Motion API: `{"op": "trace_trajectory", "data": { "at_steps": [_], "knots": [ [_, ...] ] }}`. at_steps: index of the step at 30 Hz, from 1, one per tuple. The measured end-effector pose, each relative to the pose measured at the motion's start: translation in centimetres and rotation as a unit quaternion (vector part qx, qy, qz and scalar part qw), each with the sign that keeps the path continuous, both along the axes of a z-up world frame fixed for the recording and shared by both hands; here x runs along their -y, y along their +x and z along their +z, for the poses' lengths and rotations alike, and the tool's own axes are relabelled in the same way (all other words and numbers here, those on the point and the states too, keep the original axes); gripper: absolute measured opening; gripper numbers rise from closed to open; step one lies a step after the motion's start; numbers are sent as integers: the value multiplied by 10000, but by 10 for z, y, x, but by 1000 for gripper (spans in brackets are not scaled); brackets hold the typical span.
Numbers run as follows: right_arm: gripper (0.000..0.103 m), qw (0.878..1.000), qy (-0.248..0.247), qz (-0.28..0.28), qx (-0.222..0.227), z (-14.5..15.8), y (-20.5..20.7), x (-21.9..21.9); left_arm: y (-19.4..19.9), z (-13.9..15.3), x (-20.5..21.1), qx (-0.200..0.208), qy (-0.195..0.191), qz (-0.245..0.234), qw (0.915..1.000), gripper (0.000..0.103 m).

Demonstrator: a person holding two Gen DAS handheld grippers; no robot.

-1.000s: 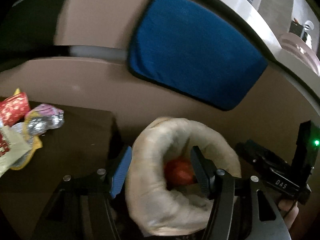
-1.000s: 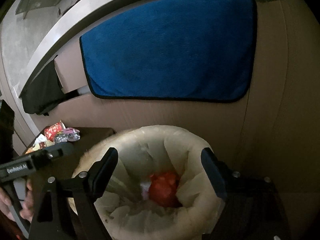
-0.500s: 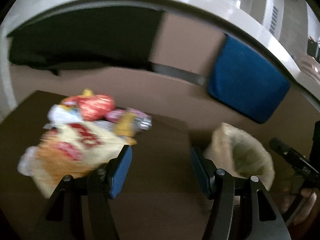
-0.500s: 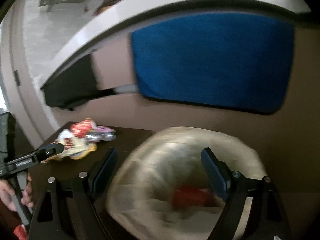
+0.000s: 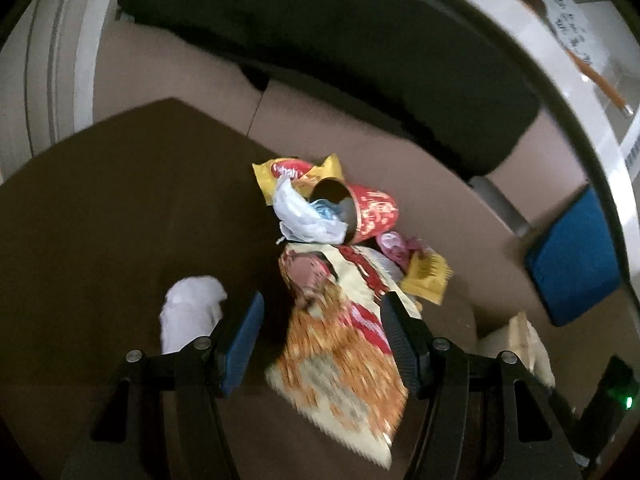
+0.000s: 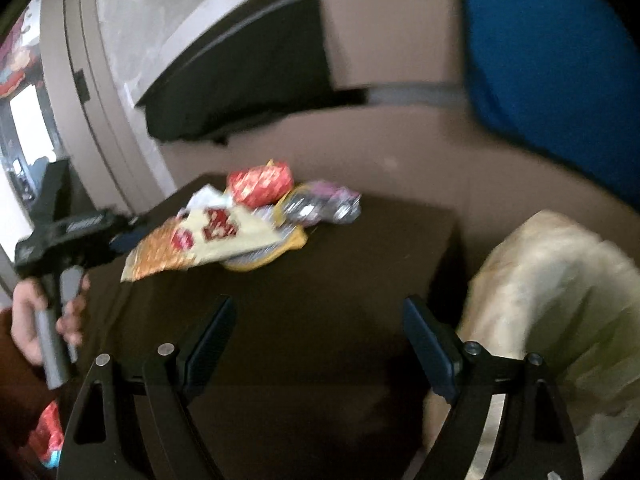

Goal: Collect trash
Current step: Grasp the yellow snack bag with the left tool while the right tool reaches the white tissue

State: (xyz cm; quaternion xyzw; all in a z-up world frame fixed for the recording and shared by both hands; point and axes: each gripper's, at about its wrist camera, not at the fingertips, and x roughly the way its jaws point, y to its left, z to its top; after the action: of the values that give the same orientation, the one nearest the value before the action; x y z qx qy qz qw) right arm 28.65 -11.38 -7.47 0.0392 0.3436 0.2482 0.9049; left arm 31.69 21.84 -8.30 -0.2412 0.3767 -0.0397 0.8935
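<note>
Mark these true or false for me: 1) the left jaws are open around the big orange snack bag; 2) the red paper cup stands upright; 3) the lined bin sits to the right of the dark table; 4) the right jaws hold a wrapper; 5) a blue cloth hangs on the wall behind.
1) True. The left gripper is open, with the orange snack bag lying between its jaws, unpinched.
2) False. The red paper cup lies on its side, mouth toward the camera.
3) True. The lined bin is beside the dark table, off its right edge.
4) False. The right gripper is open and empty.
5) True. The blue cloth hangs there.
</note>
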Motion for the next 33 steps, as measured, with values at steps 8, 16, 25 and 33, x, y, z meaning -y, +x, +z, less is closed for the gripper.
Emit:
{"op": "trace_trajectory", "data": {
  "at_steps": [8, 16, 25, 33],
  "knots": [
    [83, 9990, -86, 198, -391, -26, 5, -23, 29, -22, 8, -417, -478, -281, 9976, 45],
    [83, 9983, -339, 245, -404, -27, 6, -36, -16, 6, 6, 63, 6, -370, 9993, 13],
    [83, 9978, -355, 494, -281, -16, -1, -62, -103, 62, -51, 1220, 803, 797, 9861, 13],
    [79, 9885, -681, 1339, 190, 10, -2, -146, -137, 60, -104, 1262, 1231, 1767, 9684, 13]
  ]
}}
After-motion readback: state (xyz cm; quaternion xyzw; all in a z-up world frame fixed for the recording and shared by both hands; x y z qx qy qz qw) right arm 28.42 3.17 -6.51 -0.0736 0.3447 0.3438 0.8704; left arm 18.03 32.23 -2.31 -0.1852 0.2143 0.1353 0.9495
